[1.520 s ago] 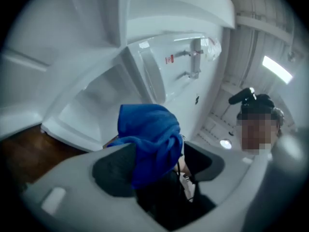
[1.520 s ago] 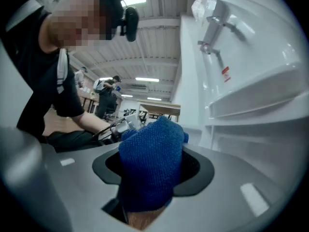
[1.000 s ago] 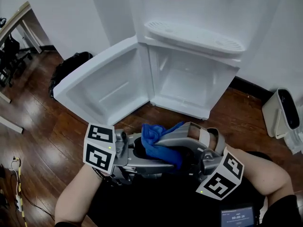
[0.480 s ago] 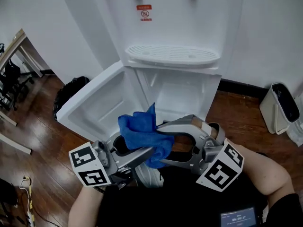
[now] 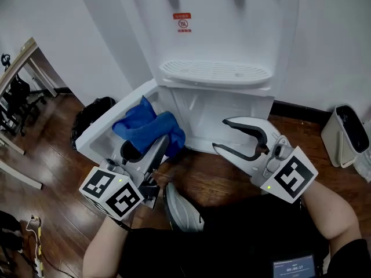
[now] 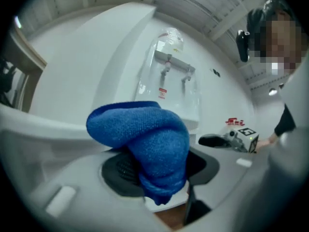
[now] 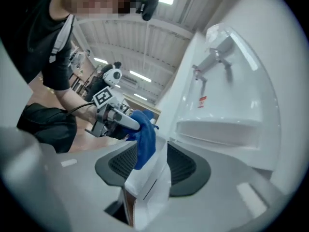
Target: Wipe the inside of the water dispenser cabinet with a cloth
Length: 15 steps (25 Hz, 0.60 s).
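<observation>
Your blue cloth (image 5: 148,129) is bunched in the left gripper (image 5: 157,150), whose jaws have just closed on it, in front of the open door (image 5: 95,133) left of the water dispenser cabinet (image 5: 200,116), not yet inside. The right gripper (image 5: 222,135) hangs before the cabinet mouth, jaws apart and empty, though just now narrowing. Door open, cloth in hand: I judge all the wiping is left.

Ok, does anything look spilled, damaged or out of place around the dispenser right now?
Nothing stands out. The water dispenser stands upright, its cabinet door swung open, and the wooden floor in front shows no spill. The blue cloth is bunched in the left gripper, whose jaws have just closed on it.
</observation>
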Available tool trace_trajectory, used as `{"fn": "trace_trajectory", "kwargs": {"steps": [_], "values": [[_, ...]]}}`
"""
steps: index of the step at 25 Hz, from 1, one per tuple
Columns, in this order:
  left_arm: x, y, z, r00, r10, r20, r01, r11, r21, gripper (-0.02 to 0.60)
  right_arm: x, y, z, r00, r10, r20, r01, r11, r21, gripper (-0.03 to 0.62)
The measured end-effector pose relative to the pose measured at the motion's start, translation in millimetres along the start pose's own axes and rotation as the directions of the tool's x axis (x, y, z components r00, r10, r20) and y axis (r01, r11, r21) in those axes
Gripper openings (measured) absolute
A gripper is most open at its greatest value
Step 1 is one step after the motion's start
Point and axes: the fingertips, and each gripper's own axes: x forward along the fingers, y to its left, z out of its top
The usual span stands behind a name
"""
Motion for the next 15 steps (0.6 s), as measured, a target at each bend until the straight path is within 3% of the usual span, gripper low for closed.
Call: {"fn": "trace_trajectory", "kwargs": {"steps": [3, 5, 6, 8, 10, 13, 15], "values": [[9, 8, 16, 0.996, 0.074, 0.050, -0.077, 0.995, 0.058, 0.212, -7, -28, 12, 0.993, -0.083, 0.078, 0.082, 0.996, 0.014, 0.175], [16, 16, 25, 0.983, 0.156, 0.092, -0.166, 0.979, 0.116, 0.213, -18, -48, 23, 0.975, -0.177, 0.131, 0.179, 0.984, -0.002, 0.152], [20, 20, 27, 0.973, 0.198, 0.120, -0.215, 0.965, 0.150, 0.213, -28, -60, 32, 0.955, -0.249, 0.161, 0.253, 0.968, -0.001, 0.115], [33, 24, 21, 0.952, 0.253, 0.172, -0.287, 0.935, 0.208, 0.215, -51, -82, 54, 0.889, -0.400, 0.226, 0.409, 0.912, 0.004, 0.049], [50, 29, 7, 0.938, 0.287, 0.193, -0.329, 0.913, 0.241, 0.215, -74, -100, 75, 0.818, -0.503, 0.279, 0.520, 0.854, 0.014, 0.038], [72, 44, -5, 0.915, 0.336, 0.226, -0.387, 0.888, 0.249, 0.215, -104, -122, 98, 0.741, -0.579, 0.340, 0.596, 0.800, 0.062, 0.035], [84, 48, -8, 0.905, 0.351, 0.242, -0.405, 0.884, 0.233, 0.215, -120, -138, 104, 0.706, -0.603, 0.372, 0.610, 0.784, 0.113, 0.032]]}}
